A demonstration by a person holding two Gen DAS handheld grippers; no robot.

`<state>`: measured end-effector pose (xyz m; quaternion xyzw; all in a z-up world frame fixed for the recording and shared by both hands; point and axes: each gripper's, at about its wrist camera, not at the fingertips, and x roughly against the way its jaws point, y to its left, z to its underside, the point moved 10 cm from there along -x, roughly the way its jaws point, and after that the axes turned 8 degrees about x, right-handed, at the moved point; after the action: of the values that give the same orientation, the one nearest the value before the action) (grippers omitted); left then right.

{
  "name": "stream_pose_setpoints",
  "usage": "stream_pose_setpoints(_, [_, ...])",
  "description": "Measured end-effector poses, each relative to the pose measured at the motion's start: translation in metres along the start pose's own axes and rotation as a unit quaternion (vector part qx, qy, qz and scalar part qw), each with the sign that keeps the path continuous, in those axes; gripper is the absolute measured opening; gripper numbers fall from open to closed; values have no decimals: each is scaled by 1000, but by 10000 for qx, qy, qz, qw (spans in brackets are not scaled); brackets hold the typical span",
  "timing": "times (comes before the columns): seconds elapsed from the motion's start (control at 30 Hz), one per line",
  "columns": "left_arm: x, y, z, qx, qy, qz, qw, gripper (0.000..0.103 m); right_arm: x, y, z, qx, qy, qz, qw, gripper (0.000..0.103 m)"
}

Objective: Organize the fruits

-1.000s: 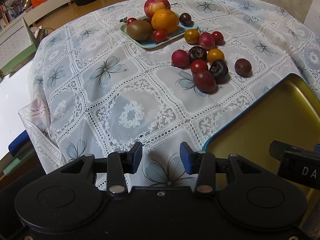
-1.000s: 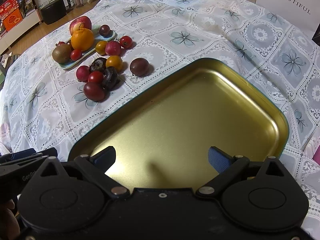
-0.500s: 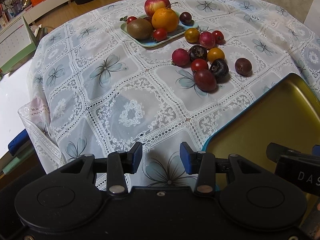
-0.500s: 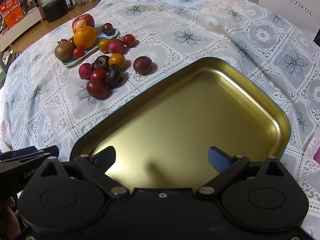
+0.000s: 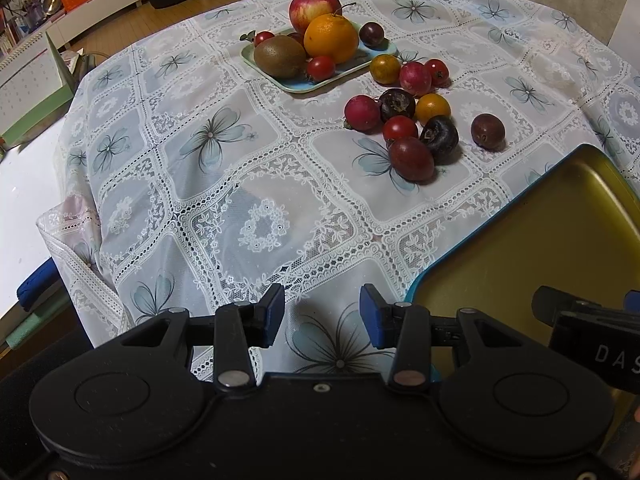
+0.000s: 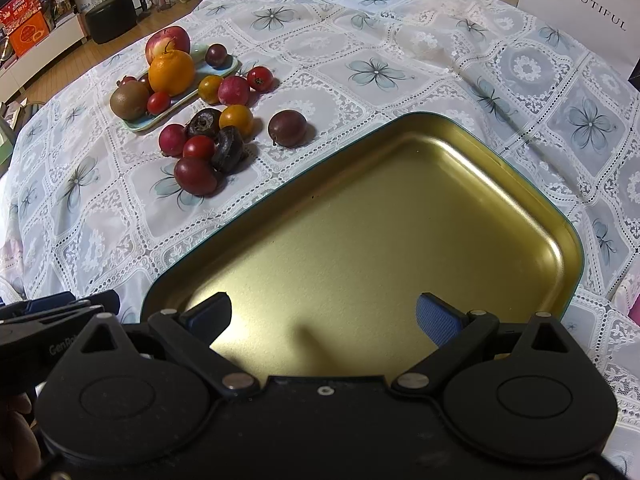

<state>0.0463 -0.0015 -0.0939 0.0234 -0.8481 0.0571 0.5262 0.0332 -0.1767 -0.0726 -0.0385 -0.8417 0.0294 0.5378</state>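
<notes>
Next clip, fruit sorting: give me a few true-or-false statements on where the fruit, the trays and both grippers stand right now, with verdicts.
1. The gold tray holds no fruit. True.
2. The orange sits on the tablecloth. False: it is on the small blue tray.
3. The left gripper grips a tomato. False: it is open and holds nothing.
4. The right gripper is open over the gold tray. True.
5. The kiwi lies on the small blue tray. True.

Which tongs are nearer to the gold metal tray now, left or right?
Right. The right tongs hang open directly over the gold metal tray; the left tongs, also open, hover above the lace tablecloth just outside the tray's near-left corner.
</notes>
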Motion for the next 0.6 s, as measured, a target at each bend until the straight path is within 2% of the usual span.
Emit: stream_pose_setpoints(0.6, [-1,1,0,14,22,-27,10000,51,1,4,2,63,31,-43,10000,103])
